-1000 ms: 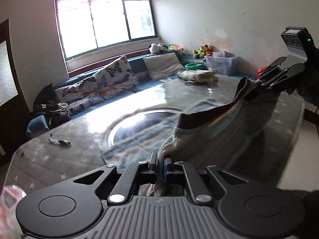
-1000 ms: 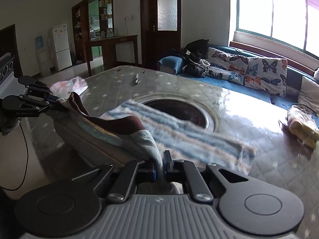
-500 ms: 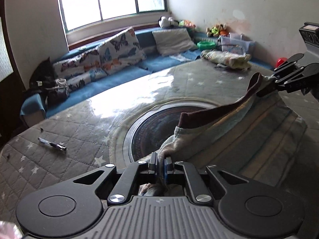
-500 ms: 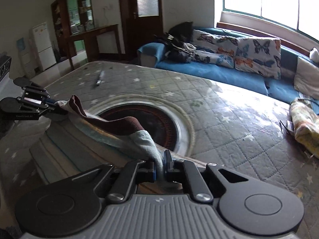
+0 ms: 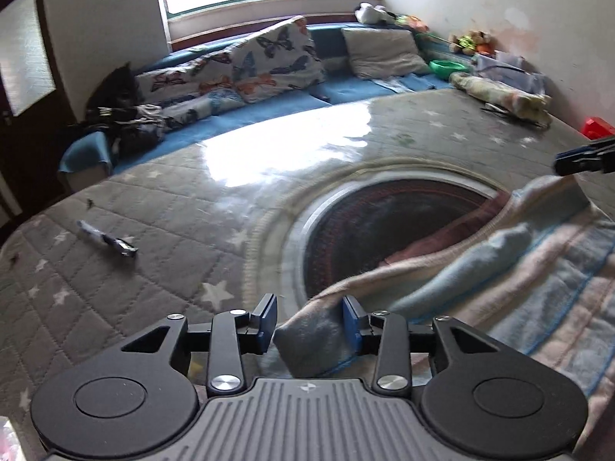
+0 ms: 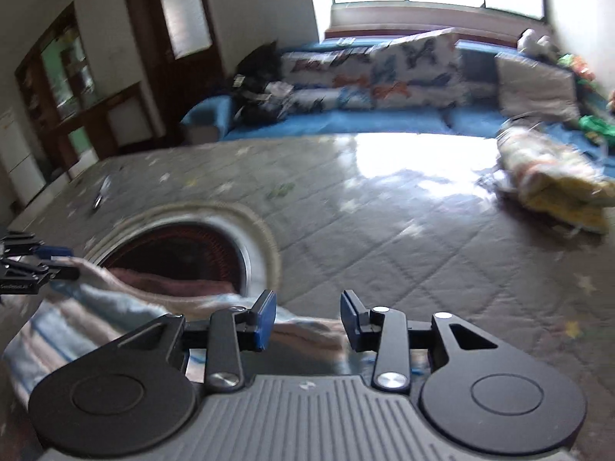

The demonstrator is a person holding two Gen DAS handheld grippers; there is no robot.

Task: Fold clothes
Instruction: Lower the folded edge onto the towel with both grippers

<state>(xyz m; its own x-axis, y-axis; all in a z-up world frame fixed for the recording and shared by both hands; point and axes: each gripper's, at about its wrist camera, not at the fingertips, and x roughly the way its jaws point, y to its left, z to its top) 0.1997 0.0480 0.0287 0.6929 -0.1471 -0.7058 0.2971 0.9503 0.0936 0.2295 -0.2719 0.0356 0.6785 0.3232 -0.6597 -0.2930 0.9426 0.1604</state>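
A striped pale-blue and pink cloth [image 5: 519, 269] with a maroon edge lies doubled over on the grey quilted table cover [image 5: 153, 199], partly across the round recess [image 5: 384, 215]. My left gripper [image 5: 309, 319] is low over the cloth's near corner. Its jaws are opening, and the corner sits loose between the blue pads. In the right wrist view the cloth [image 6: 96, 307] spreads to the left. My right gripper [image 6: 307, 317] is opening over the cloth's other corner, with the pads clear of the fabric. Each gripper also shows at the edge of the other's view: right gripper [image 5: 584, 157], left gripper [image 6: 34, 265].
A small pen-like object [image 5: 107, 240] lies on the table's left part. A folded yellow and pink bundle [image 6: 557, 180] sits at the far right edge. Behind the table runs a blue sofa [image 5: 292, 103] with butterfly cushions. A dark door [image 6: 173, 38] stands at the back left.
Both grippers carried the cloth's edge forward and down onto the table, then opened and let go. The raised fold has dropped flat.
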